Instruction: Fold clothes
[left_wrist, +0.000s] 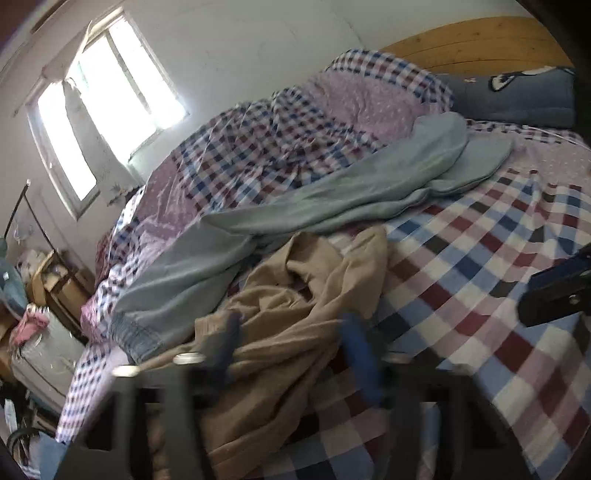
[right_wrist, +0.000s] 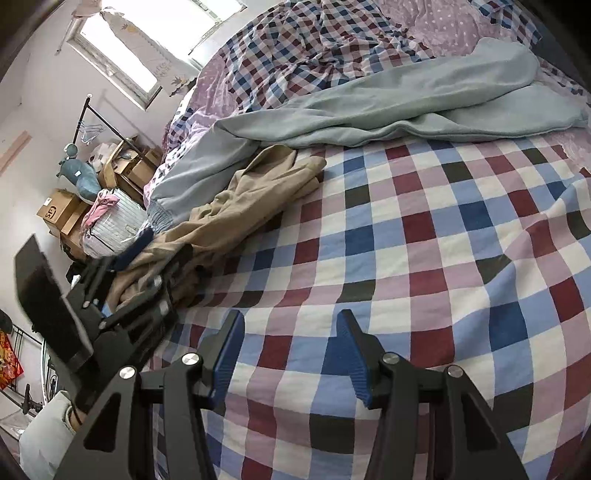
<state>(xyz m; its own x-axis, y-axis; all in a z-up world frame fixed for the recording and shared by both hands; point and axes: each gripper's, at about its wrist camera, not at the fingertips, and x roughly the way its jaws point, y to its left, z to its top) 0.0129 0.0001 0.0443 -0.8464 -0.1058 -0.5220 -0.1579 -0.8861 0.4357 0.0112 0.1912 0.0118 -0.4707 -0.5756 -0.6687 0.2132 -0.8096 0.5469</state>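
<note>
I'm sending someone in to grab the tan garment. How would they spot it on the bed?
Start at the bed's checked sheet. Near its window-side edge, the tan garment lies crumpled beside a long pale blue-grey garment. Its plain sandy colour sets it apart from that cooler blue-grey one and the checks.

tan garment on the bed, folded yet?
Not folded. The tan garment lies crumpled in loose wrinkles on the checkered bedspread, beside the light blue garment.
</note>
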